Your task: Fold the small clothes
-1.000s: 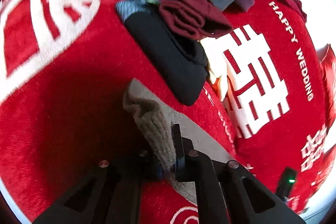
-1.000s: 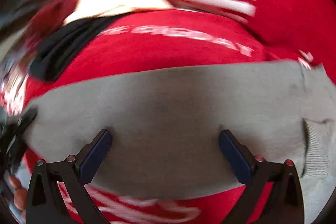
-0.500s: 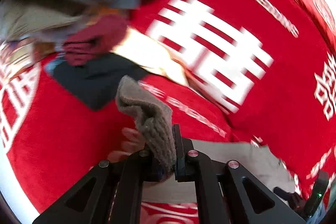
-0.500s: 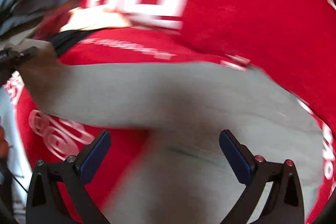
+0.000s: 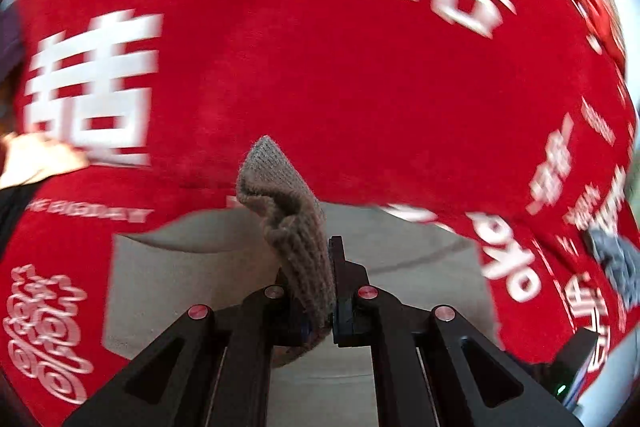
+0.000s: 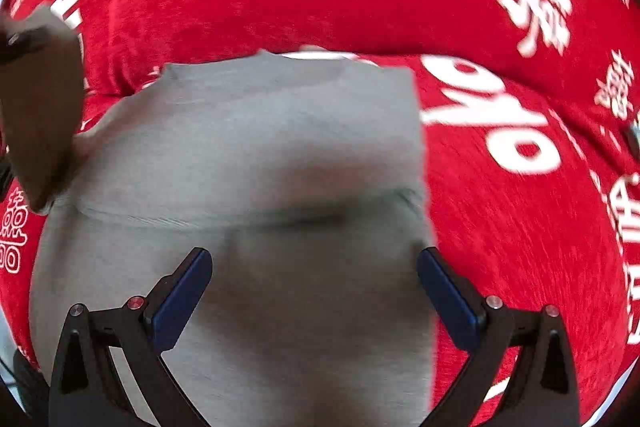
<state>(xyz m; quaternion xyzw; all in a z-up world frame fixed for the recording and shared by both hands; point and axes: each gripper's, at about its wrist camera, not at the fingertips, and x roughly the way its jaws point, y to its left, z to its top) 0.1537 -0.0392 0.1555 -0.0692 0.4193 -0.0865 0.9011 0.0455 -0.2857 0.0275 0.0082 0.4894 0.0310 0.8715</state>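
Basically, the left gripper point(image 5: 330, 287) was clamped tight on the ribbed knit cuff point(image 5: 288, 223) of the grey garment point(image 6: 256, 147), with the cuff sticking up between its jaws and lifted above the red printed cloth point(image 5: 340, 87). Right gripper point(image 6: 314, 291) had its jaws spread wide with nothing pinched, hovering over the flat body of that garment, which lay spread on the red cloth; frames were motion-blurred, so finer contact was unclear.
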